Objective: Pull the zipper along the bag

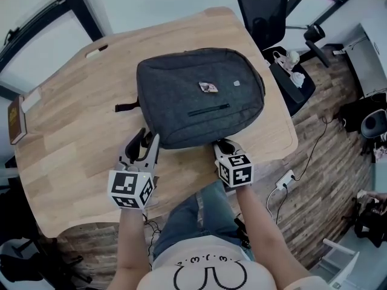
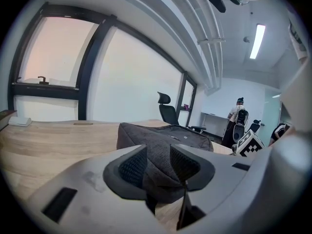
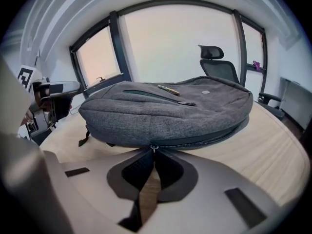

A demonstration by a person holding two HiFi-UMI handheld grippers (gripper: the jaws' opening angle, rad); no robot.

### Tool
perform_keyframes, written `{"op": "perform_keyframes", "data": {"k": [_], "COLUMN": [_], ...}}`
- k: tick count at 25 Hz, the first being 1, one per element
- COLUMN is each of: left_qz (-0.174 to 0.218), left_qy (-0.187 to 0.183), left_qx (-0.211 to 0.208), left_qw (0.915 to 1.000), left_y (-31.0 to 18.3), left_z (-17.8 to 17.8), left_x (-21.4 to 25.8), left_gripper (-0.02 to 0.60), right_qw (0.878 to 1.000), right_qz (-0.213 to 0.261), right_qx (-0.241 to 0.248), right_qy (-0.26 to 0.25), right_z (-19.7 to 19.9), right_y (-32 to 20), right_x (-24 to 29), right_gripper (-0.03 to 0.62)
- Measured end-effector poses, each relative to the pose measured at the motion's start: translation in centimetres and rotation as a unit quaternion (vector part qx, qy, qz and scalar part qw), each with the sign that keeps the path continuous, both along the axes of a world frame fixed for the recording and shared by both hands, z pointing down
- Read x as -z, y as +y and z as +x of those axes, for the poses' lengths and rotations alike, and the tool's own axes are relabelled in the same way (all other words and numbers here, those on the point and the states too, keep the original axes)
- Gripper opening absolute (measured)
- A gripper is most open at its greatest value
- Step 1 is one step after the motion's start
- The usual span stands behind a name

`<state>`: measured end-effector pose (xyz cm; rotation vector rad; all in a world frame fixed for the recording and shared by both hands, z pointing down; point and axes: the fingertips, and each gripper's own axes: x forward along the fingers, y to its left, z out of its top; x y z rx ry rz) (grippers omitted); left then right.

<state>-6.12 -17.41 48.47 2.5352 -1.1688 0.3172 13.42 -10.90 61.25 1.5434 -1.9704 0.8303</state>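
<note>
Arms point(image 1: 130, 234): nearest to the head camera; both reach forward over the table point(image 1: 72, 132) edge.
Left gripper point(image 2: 158, 165): it pinches a fold of cloth at the near left corner of the bag point(image 1: 193, 95), and the cloth fills the gap between the pads.
Right gripper point(image 3: 152, 155): pressed almost together on the small zipper pull point(image 3: 154, 147), at the bag's near edge.
Bag: a grey backpack lying flat in the middle of the table.
Handling: the cloth looks soft and probably bunches easily. The pull is thin and may slip out.
Where to hold: the pull itself, with the corner kept tight against the drag.
</note>
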Motion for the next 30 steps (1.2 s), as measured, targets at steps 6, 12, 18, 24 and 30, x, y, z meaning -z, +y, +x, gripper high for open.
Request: {"op": "perform_keyframes", "data": {"k": [6, 12, 18, 24, 30], "left_qz": [0.003, 0.005, -0.006, -0.022, -0.033], "left_qy": [-0.009, -0.067, -0.166, -0.235, -0.235], "left_qx": [-0.023, 0.027, 0.057, 0.092, 0.108], "left_qw": [0.9997, 0.9974, 0.9845, 0.9673, 0.9655], "left_y": [0.8, 0.8, 1.0, 0.9, 0.8], "left_z": [1.2, 4.2, 6.3, 5.8, 5.6], "left_x": [0.0, -1.1, -3.9, -6.0, -6.4], "left_gripper": [0.141, 0.15, 0.167, 0.17, 0.173], "right_qw": [0.998, 0.992, 0.987, 0.975, 0.963], "right_qz": [-0.035, -0.088, -0.113, -0.147, -0.155], "right_qx": [0.025, 0.061, 0.112, 0.167, 0.219], "right_qy": [-0.043, -0.061, -0.035, -0.006, 0.031], "right_z": [0.1, 0.2, 0.8, 1.9, 5.1], "right_y": [0.7, 1.2, 1.5, 1.9, 1.9], "right_x": [0.1, 0.0, -0.1, -0.7, -0.6], "right_gripper": [0.058, 0.058, 0.058, 0.06, 0.061]}}
